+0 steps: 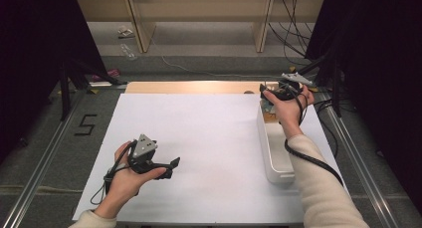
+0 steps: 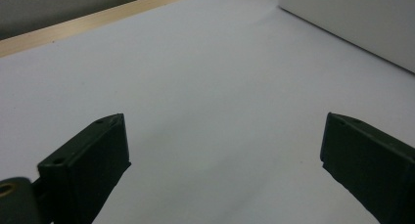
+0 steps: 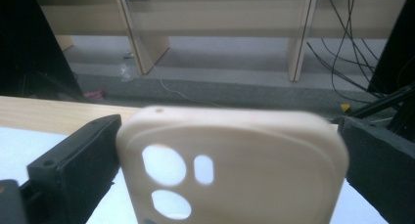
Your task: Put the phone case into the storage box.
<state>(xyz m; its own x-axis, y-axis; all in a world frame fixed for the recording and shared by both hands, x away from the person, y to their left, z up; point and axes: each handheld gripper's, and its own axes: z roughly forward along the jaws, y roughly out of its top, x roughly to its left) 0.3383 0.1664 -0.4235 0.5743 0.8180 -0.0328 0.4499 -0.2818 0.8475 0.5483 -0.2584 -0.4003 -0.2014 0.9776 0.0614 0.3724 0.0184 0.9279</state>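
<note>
right jaws: clamped across a cream phone case [image 3: 235, 168], one black jaw on each side edge, at their widest
phone case: upright between the jaws, camera cutouts facing the lens, held over the far end of the white bin [image 1: 272, 148]
right gripper [image 1: 278, 92]: at the table's far right corner, cable trailing down the sleeve
left jaws: wide apart, nothing between them
left gripper [image 1: 169, 167]: low over the white sheet [image 1: 199, 138], near-left, well apart from the bin
bin: long white tub along the sheet's right edge; some small items at its far end, too blurred to name; near part looks bare
around: wood table edge [image 1: 189, 86] past the sheet, cables and shelf legs on the floor behind
views: the right gripper view gives the case cutouts; the high view gives the bin's inside; the left gripper view catches the bin's outer wall [image 2: 352, 23]
</note>
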